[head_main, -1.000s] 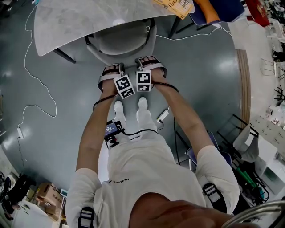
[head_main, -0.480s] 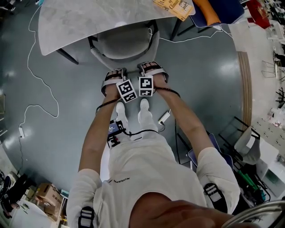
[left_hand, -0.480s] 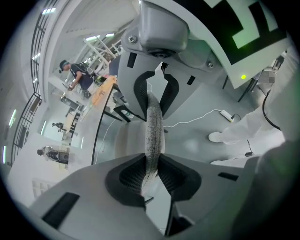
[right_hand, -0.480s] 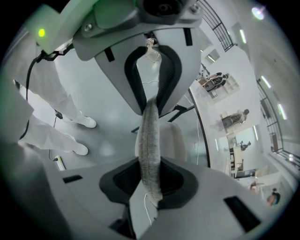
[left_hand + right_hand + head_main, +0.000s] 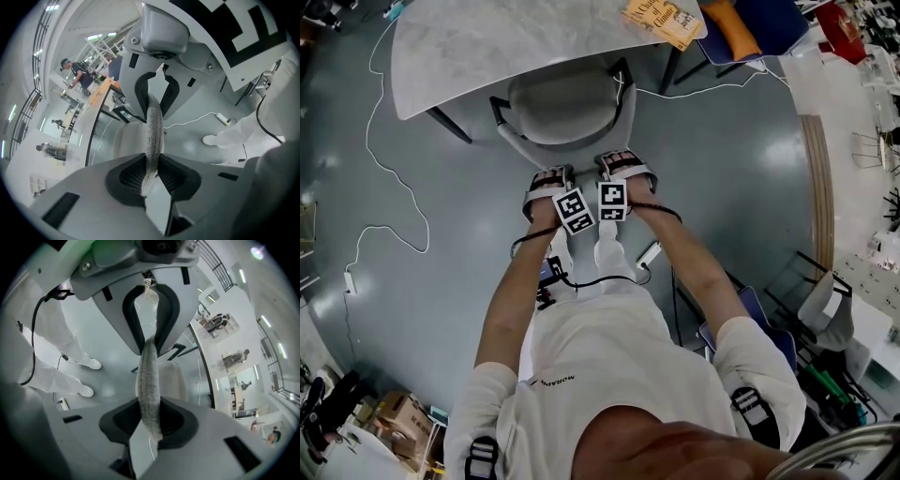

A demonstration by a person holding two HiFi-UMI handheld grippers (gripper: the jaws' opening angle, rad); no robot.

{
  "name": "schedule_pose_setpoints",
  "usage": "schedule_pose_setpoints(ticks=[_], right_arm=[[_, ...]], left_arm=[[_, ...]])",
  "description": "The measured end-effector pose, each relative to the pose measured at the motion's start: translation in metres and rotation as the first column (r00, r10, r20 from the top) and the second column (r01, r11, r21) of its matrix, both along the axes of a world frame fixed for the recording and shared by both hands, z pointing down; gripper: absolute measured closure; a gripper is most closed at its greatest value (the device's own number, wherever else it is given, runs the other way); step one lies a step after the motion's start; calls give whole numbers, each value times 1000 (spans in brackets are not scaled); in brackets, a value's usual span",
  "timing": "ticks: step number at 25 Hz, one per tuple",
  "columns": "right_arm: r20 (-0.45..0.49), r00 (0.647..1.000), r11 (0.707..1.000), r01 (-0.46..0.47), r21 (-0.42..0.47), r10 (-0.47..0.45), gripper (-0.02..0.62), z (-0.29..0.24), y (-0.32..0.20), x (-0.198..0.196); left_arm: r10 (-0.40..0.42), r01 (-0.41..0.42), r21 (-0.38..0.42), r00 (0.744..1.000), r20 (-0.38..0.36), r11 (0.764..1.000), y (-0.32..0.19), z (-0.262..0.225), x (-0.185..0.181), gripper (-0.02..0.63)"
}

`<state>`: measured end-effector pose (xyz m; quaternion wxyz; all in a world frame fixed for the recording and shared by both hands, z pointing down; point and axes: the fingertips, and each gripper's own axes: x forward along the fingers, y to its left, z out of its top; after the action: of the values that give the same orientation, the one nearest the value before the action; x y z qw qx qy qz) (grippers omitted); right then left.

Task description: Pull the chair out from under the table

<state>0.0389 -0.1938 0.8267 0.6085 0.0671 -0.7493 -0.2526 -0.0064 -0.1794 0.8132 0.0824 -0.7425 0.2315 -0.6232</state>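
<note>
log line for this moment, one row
chair: seat partly under table | left claw: shut on chair back | right claw: shut on chair back

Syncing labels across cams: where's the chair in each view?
Head view: chair upper centre, seat partly under the table, backrest top toward the person.
Left gripper view: its backrest edge is the grey strip down the centre, pinched between the fingers.
Right gripper view: same grey strip, centre, pinched between the fingers.
Shared landmark: the person's white shoes.
</note>
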Motion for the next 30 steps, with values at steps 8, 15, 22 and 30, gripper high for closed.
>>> schedule_pose_setpoints(ticks=[8,15,22,30], right_arm=[[-7,1000,1000,6,-19,-7,494,-2,33,2],[-17,1000,999,-2,-52,2,494,1,56,1],[-27,1000,998,-4,-61,3,495,3,78,9],[-46,999,997,15,-69,-18,497,5,89,11]], left_arm=[[-15,15,0,1000,-3,1000,32,-1,2,529],[-7,7,-6,1000,0,1000,55,3,2,529],[11,-11,-31,1000,2,999,77,4,9,529],[32,-32,-52,999,-1,998,88,4,11,531]])
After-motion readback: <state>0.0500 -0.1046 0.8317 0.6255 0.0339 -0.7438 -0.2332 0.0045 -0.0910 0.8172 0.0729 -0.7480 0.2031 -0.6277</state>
